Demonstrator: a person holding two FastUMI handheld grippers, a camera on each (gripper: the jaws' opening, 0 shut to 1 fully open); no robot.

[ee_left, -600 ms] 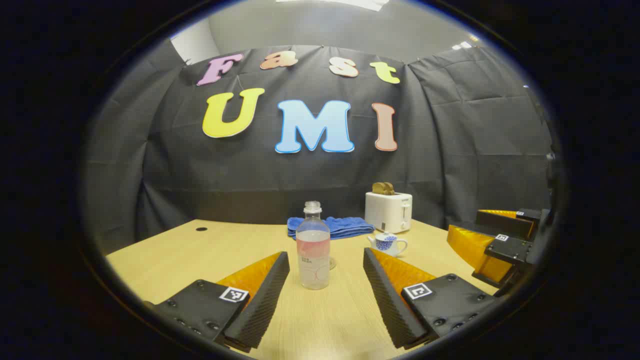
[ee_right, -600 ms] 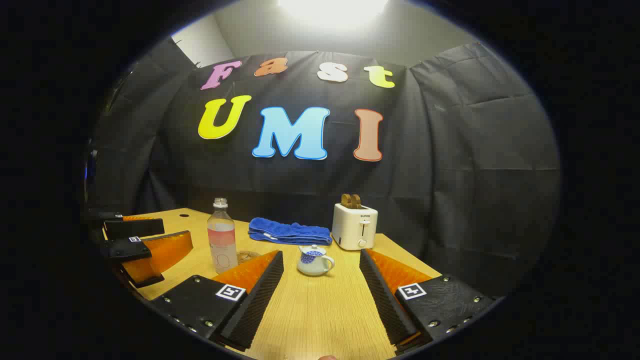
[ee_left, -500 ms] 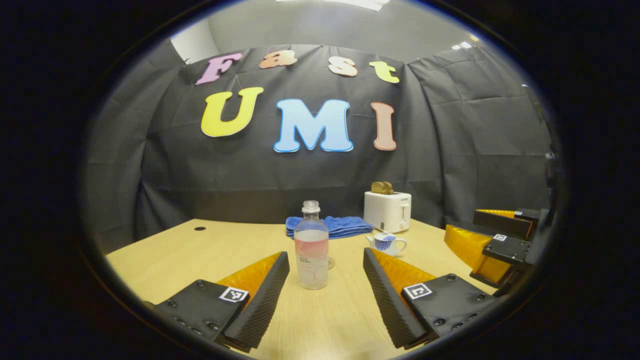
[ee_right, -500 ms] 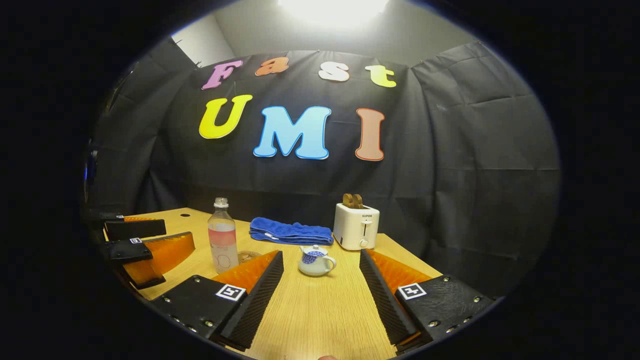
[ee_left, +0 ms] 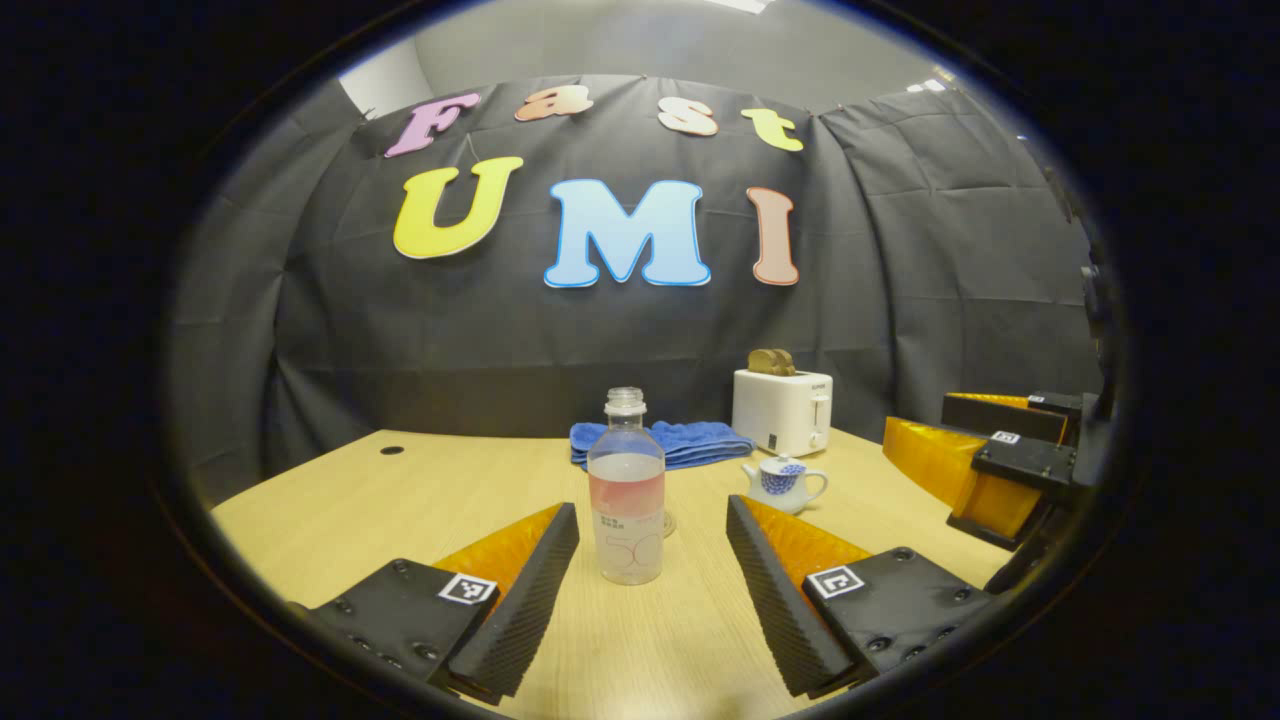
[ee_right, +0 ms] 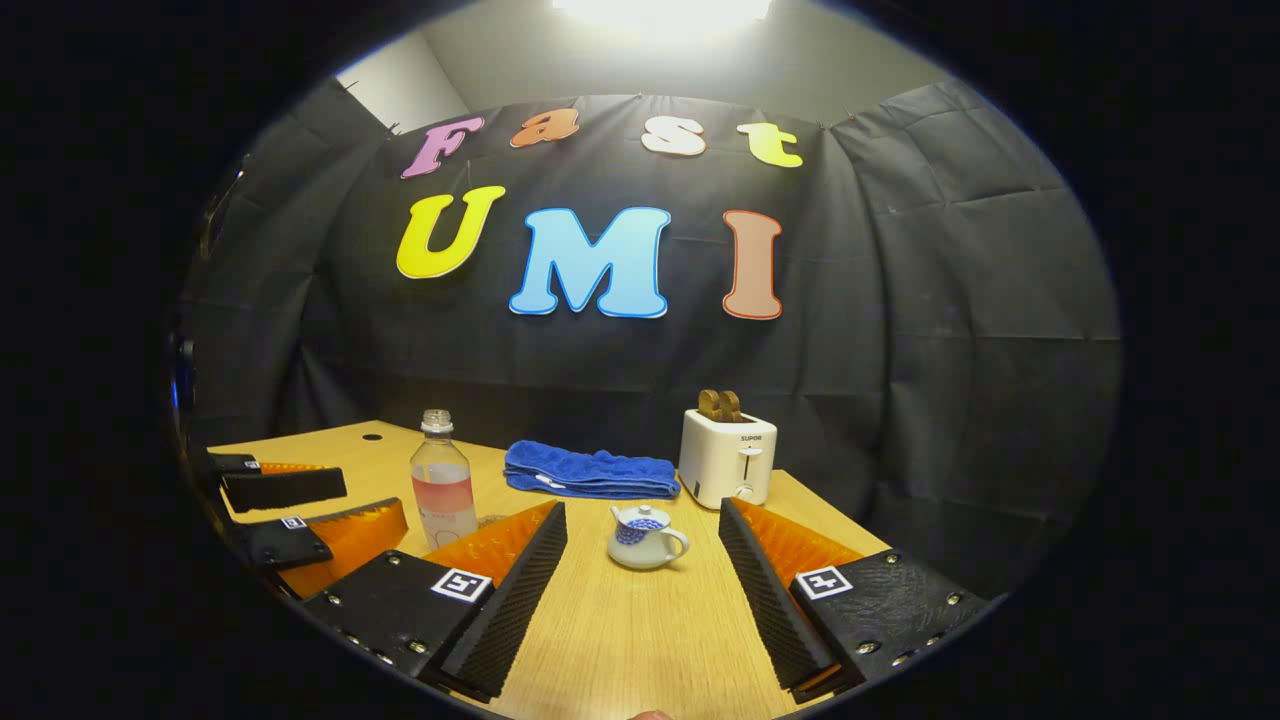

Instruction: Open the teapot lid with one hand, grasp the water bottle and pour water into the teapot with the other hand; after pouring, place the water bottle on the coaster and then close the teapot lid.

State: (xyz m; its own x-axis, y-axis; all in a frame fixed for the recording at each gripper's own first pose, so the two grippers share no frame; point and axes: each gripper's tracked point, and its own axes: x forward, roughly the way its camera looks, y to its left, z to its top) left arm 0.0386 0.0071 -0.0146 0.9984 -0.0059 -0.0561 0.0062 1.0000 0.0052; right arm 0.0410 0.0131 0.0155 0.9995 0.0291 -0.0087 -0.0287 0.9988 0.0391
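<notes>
Left gripper view: both grippers spread wide over the table [ee_left: 330, 510], holding nothing.
Left gripper [ee_left: 652, 580] frames the upright water bottle [ee_left: 626, 500] (cap off); right gripper [ee_right: 642, 585] frames the teapot [ee_right: 646, 535], lid on. Farther back lie a blue towel [ee_right: 590, 472] and toaster [ee_right: 728, 455].

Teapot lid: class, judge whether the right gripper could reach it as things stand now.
Probably yes. The right gripper is open, the teapot sits straight ahead between its fingers, and bare table lies between them.
</notes>
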